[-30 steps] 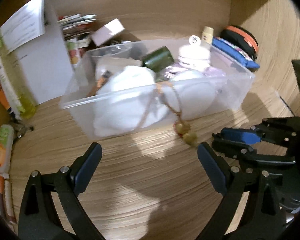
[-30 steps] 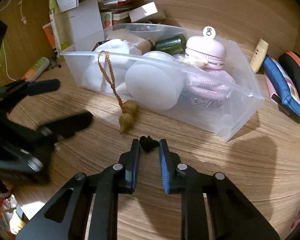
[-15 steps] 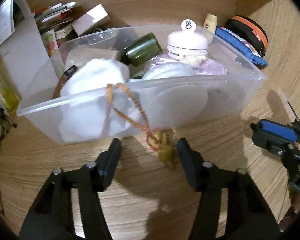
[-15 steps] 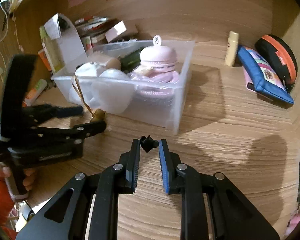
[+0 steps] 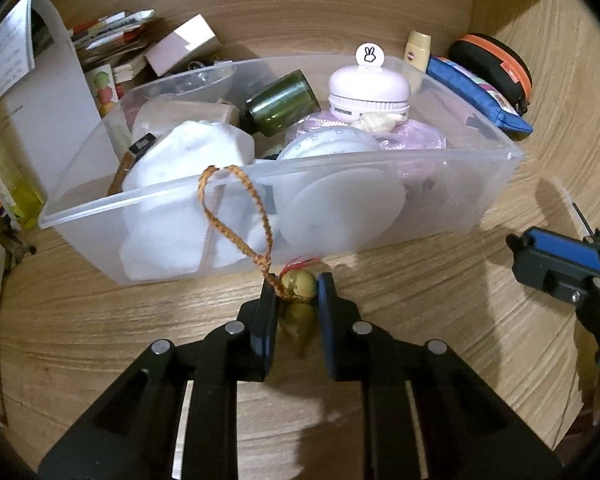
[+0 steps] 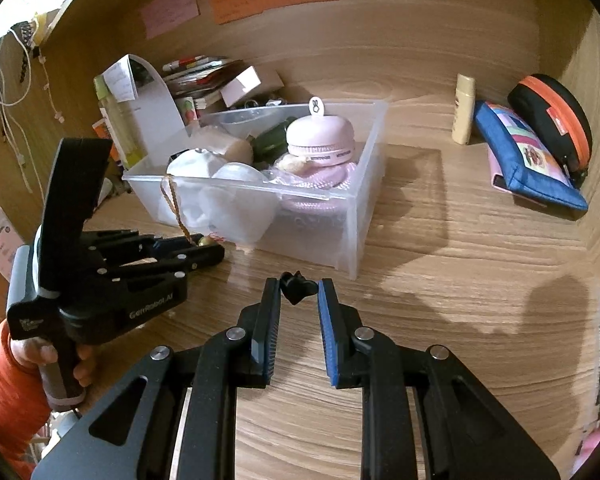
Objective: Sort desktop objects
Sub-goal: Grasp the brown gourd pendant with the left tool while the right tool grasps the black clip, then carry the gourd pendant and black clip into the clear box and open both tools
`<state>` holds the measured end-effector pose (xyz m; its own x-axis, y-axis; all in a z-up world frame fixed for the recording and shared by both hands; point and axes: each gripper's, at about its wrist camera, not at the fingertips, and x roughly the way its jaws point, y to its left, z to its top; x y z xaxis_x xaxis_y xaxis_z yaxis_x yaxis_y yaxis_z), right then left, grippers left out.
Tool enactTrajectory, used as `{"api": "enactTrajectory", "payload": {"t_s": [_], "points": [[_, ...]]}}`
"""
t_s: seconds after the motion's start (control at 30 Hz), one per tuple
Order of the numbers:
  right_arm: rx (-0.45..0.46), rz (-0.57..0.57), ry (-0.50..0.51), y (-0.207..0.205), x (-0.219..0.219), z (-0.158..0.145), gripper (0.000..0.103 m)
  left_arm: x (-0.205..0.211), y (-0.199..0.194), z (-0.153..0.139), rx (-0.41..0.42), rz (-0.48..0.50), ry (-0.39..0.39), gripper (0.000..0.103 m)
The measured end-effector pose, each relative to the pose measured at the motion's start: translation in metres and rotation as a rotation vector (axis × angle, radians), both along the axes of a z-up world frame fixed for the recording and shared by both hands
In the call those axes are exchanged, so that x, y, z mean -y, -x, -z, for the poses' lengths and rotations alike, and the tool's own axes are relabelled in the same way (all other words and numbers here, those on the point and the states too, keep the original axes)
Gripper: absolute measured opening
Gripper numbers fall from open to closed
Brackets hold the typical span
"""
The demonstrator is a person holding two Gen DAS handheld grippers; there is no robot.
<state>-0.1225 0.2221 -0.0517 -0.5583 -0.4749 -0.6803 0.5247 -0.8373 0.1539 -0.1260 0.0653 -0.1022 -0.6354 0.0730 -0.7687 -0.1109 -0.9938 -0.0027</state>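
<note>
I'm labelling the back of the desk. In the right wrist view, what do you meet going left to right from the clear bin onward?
clear bin → cream tube → blue pouch → black case with orange zip

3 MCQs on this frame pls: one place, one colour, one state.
1. Where does the cord hang?
A. over the bin's front wall
B. on the blue pouch
C. inside the green jar

2. What colour is the jar lying in the bin?
A. red
B. dark green
C. white

3. What do the left tongs do?
A. gape over bare desk
B. close on the beads
C. grip the bin's rim

Key:
1 A, the cord loops over the front wall.
2 B, its glass is dark green.
3 B, the beads sit between the two pads.
</note>
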Motion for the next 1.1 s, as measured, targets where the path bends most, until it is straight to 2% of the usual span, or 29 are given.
{"api": "enactTrajectory", "payload": {"t_s": [0.2, 0.63, 0.9, 1.1], "points": [[-0.007, 0.003, 0.007, -0.002, 0.004, -0.006, 0.017, 0.011, -0.017, -0.015, -0.048, 0.002, -0.043, 0.018], [-0.069, 0.041, 0.029, 0.004, 0.005, -0.036, 0.017, 0.041, -0.031, -0.075, -0.200, 0.005, -0.132, 0.018], [-0.113, 0.058, 0.028, 0.016, 0.008, -0.054, 0.017, 0.046, -0.018, -0.096, -0.237, 0.025, -0.168, 0.018], [-0.123, 0.081, 0.039, 0.033, 0.006, -0.062, 0.017, 0.047, 0.003, -0.101, -0.220, 0.045, -0.181, 0.018]]}}
